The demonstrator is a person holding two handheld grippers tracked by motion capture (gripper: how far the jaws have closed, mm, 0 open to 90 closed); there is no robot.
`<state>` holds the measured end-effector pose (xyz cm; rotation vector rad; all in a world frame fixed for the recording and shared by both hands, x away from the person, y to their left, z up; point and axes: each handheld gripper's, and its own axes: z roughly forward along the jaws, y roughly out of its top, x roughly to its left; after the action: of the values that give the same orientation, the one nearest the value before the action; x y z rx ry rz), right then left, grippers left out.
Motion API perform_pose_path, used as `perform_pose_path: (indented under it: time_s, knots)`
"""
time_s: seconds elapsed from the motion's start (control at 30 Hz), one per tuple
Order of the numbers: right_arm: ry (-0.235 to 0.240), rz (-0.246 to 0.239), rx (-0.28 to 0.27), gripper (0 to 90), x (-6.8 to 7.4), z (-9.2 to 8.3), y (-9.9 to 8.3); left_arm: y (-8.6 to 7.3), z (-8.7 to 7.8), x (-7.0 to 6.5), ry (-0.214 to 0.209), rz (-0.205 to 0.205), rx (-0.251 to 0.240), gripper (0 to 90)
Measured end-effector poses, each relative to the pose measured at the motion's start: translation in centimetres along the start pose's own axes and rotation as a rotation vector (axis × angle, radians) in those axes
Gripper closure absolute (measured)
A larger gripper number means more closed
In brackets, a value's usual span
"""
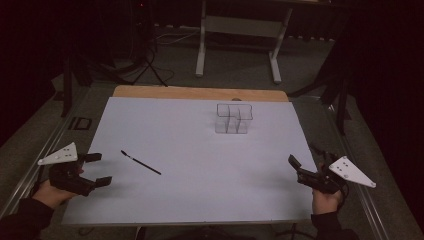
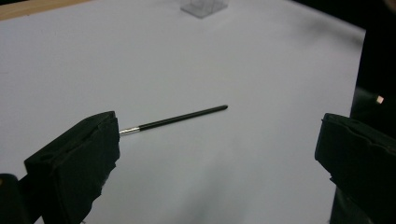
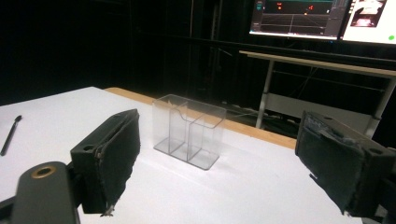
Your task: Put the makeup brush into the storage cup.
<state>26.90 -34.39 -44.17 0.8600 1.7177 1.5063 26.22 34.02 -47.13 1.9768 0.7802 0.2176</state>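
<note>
High view, left claw (image 1: 97,169) agape near brush (image 1: 140,162) — right claw (image 1: 306,161) agape, empty

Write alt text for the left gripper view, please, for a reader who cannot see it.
A thin black brush with a silver ferrule lies flat on a white table cover, ahead of the open left gripper, nearer its left jaw. A clear organizer stands at the far edge.

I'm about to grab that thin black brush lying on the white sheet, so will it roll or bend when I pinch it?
The brush looks like a thin round stick, so it may roll if nudged sideways. Its straight handle suggests it is stiff and light. Lying flat on the sheet, it may slip from the open left gripper unless pinched squarely.
</note>
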Motion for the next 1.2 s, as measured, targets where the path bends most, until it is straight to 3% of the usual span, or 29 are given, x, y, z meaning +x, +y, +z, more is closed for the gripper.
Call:
perform_pose_path:
  time_s: [0.17, 0.23, 0.3, 0.33, 0.5, 0.57, 0.77, 0.9, 0.93, 1.0, 1.2]
  knots:
    - [0.005, -0.010, 0.010, 13.7, 0.2, 0.1, 0.0, 1.0, 0.3, 0.2, -0.017, 0.056, 0.067, 0.2]
    - [0.012, -0.010, 0.014, 13.7, 0.2, 0.2, -0.1, 1.9, 0.7, 0.2, -0.030, 0.113, 0.134, 0.2]
    - [0.014, -0.007, 0.020, 13.7, 0.2, 0.3, -0.1, 2.1, 0.8, 0.2, -0.035, 0.126, 0.150, 0.2]
    - [0.018, -0.004, 0.022, 13.7, 0.2, 0.4, -0.2, 2.8, 1.0, 0.0, -0.035, 0.164, 0.186, 0.3]
    - [0.024, -0.003, 0.027, 13.7, 0.3, 0.5, -0.2, 4.1, 1.5, -0.3, -0.044, 0.216, 0.242, 0.3]
    - [0.026, -0.003, 0.026, 13.7, 0.3, 0.6, -0.2, 4.8, 2.1, -0.2, -0.051, 0.242, 0.296, 0.3]
    - [0.041, -0.009, 0.019, 13.7, 0.4, 0.7, -0.2, 6.0, 3.0, -0.1, -0.063, 0.289, 0.346, 0.2]
    - [0.049, -0.006, 0.023, 13.7, 0.4, 0.8, -0.3, 6.4, 3.4, -0.1, -0.065, 0.324, 0.351, 0.2]
    - [0.049, -0.005, 0.024, 13.7, 0.4, 0.8, -0.3, 6.7, 3.7, -0.1, -0.050, 0.362, 0.360, 0.3]
    - [0.052, -0.001, 0.025, 13.7, 0.4, 0.8, -0.4, 7.1, 4.0, -0.1, -0.048, 0.391, 0.374, 0.2]
    - [0.053, 0.002, 0.033, 13.7, 0.3, 0.9, -0.4, 8.1, 5.0, 0.1, -0.058, 0.449, 0.425, 0.9]
